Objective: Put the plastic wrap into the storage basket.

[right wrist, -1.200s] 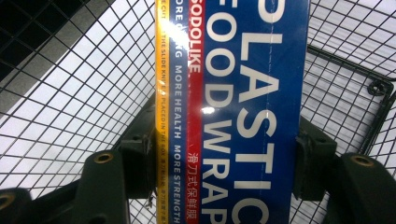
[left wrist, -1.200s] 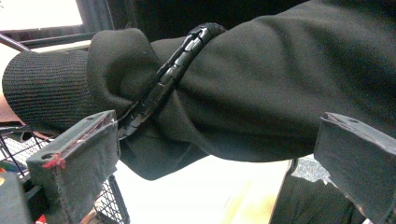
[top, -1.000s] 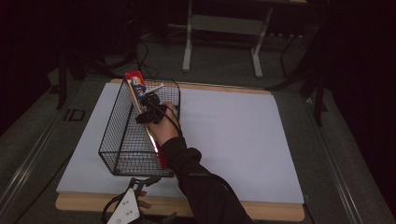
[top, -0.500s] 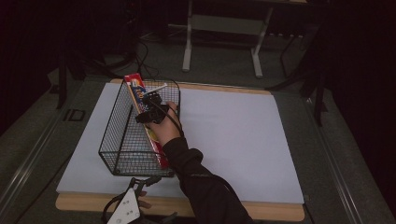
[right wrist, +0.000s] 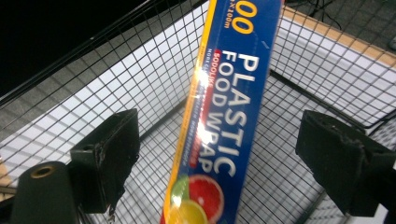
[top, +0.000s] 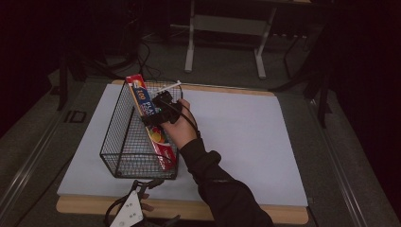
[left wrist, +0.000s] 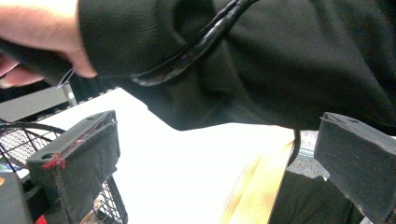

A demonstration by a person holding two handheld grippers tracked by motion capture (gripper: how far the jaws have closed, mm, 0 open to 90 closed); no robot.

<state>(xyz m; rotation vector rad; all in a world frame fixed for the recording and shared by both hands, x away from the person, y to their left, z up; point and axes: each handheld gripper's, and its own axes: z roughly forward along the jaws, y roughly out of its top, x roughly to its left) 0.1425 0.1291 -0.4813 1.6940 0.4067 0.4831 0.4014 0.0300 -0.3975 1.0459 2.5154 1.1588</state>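
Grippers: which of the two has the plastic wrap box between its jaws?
The right gripper, open astride the plastic wrap box in the wire basket; the left gripper sits at the table's near edge.

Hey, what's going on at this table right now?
A person's right gripper hovers over a black wire basket on the white table. Its jaws stand open either side of a plastic wrap box that leans tilted in the basket. The left gripper waits open at the table's near edge.

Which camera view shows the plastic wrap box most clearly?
The right gripper view: the plastic wrap box is close, its printed words readable, between the open fingers. The high view shows it small, leaning inside the wire basket. The left gripper view gives no clear sight of it.
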